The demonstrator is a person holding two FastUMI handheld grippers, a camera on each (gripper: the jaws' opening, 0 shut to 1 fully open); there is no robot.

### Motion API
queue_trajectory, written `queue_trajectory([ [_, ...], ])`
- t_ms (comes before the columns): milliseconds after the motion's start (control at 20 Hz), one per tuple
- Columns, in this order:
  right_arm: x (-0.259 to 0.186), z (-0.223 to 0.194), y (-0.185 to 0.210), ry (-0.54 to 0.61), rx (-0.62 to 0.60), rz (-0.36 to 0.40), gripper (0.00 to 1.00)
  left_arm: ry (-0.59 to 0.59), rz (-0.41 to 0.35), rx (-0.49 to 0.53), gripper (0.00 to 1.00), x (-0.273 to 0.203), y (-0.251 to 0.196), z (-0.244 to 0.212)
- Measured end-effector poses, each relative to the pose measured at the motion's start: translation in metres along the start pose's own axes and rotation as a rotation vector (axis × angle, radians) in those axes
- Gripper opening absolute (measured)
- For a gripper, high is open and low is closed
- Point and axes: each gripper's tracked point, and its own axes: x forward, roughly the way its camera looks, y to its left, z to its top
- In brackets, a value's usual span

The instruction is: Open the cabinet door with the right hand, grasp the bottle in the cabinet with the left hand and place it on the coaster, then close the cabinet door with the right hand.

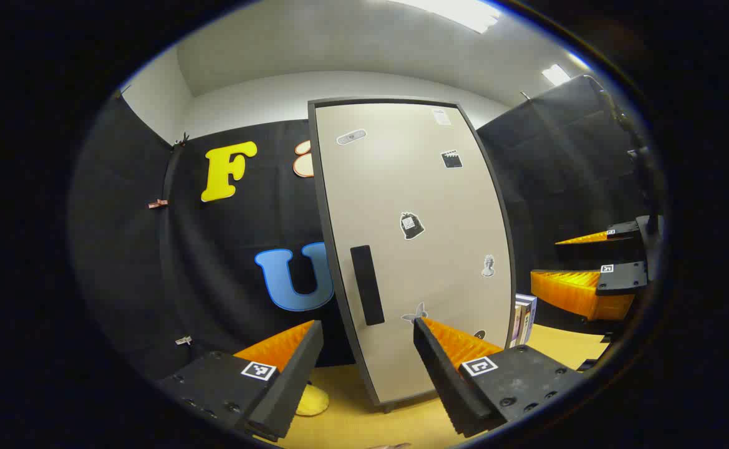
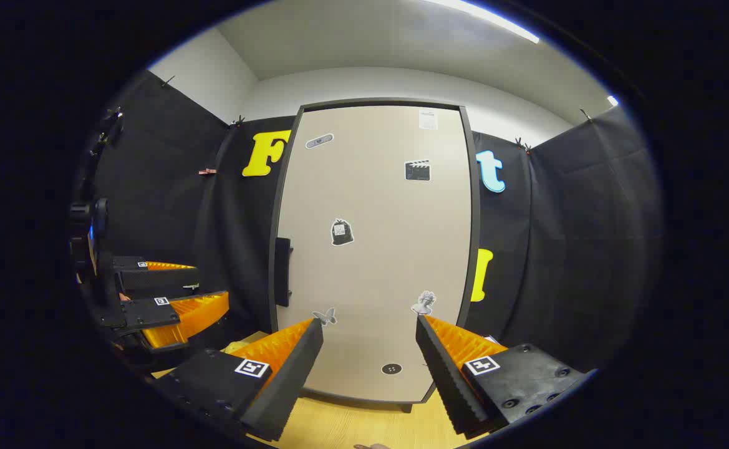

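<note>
- The closed cabinet door (image 2: 373, 249) is seen centre frame, its handle (image 2: 282, 272) at the left edge.
- Both the left gripper (image 1: 367, 368) and right gripper (image 2: 369, 368) are held apart, empty.
- A coaster (image 1: 312, 400) is seen lower left on the table (image 1: 364, 424).

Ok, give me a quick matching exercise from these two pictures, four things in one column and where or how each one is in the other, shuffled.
Things:
1. cabinet door
2. door handle
3. right gripper
4. coaster

Descriptions:
A. open, holding nothing, facing the door
B. closed
C. dark vertical bar by the door's left edge
D. yellow, flat on the wooden table left of the cabinet

Pairs: 1-B, 2-C, 3-A, 4-D
</note>
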Motion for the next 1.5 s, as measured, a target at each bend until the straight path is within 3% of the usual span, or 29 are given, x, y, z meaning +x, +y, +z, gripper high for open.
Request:
queue_trajectory([
  [850, -0.003, -0.014, -0.015, 0.040, 0.067, 0.005, 0.98, -0.022, 0.034, -0.055, 0.92, -0.002, -0.010, 0.003],
  [1500, 0.022, -0.019, 0.015, 0.047, 0.026, -0.011, 0.98, -0.012, 0.044, -0.064, 0.92, 0.001, 0.026, -0.008],
])
